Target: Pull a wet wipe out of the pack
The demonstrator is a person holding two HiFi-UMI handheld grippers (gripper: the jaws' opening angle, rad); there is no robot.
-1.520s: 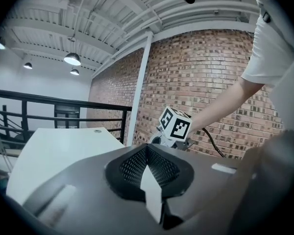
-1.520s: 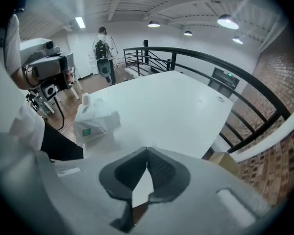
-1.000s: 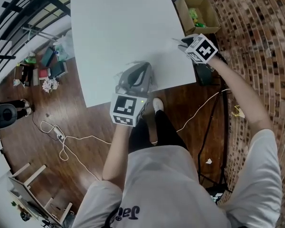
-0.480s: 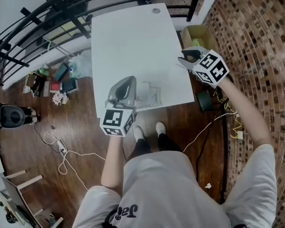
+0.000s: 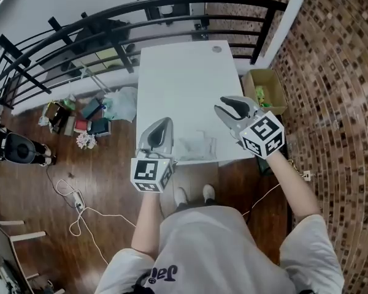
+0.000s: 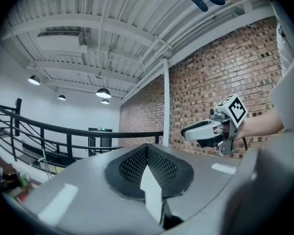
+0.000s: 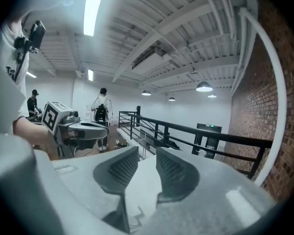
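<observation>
The left hand-held gripper, smooth grey plastic with dark mesh-textured pads, has its two jaws pressed together. Below it and just to its right, one crinkled translucent pack lies at the near edge of the flat white tabletop. The right hand-held gripper holds its two jaws apart, above the pack
</observation>
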